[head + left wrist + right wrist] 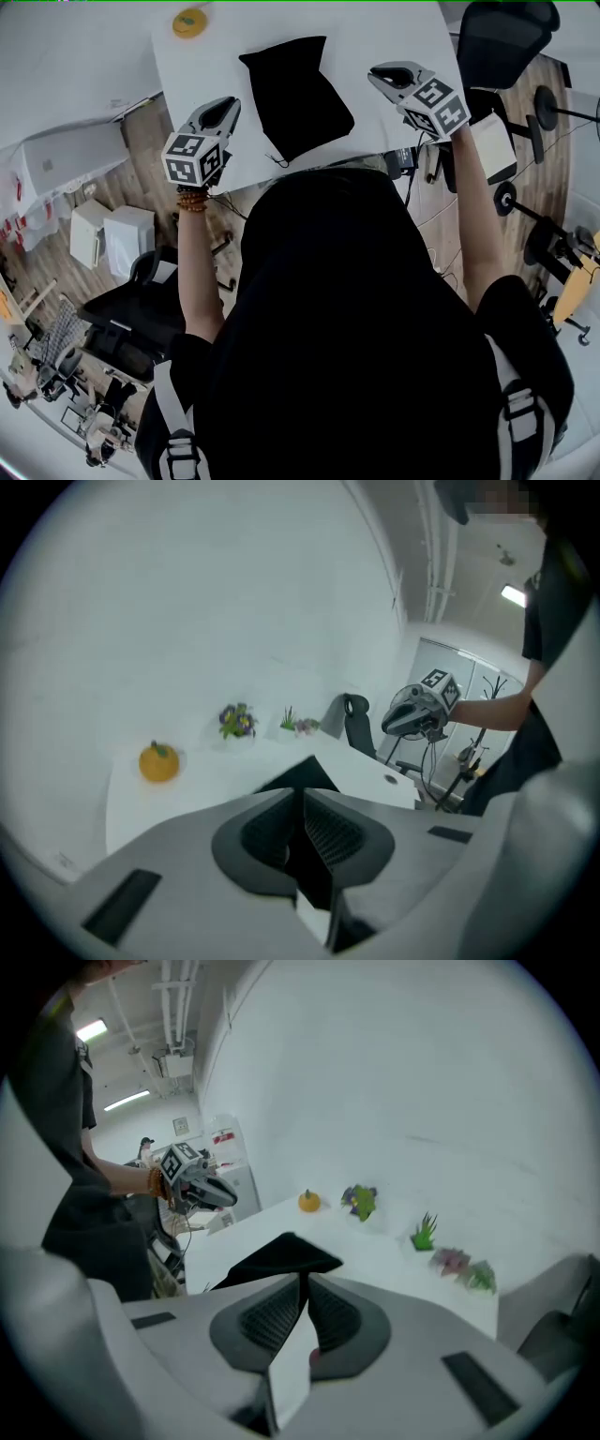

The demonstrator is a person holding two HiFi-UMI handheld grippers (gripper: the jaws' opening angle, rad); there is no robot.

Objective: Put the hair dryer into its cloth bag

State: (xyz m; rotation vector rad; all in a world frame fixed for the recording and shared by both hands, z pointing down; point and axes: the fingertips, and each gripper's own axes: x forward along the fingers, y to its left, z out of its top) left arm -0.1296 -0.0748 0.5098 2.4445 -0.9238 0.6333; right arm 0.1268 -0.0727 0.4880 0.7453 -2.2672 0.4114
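The left tongs (302,801) are seen fully closed in the left gripper view, pad against pad, with nothing gripped between them. The right tongs (305,1283) are likewise closed and empty in the right gripper view. In the head view both are held above the near part of the white counter (216,56), tilted downward, the left tongs over its left edge and the right tongs over its right side, well apart from each other.

Between them, the black cloth bag (295,94) is laid flat on the counter, touched by neither tool; a thin cord is seen trailing from its near corner. Whether the hair dryer is inside it cannot be told.

Farther back, a small orange pumpkin-like ornament (189,21) is set near the counter's far left corner, and little potted plants (361,1200) are lined up along the far edge by the wall. A black office chair (502,37) is placed just beyond the counter's right end.
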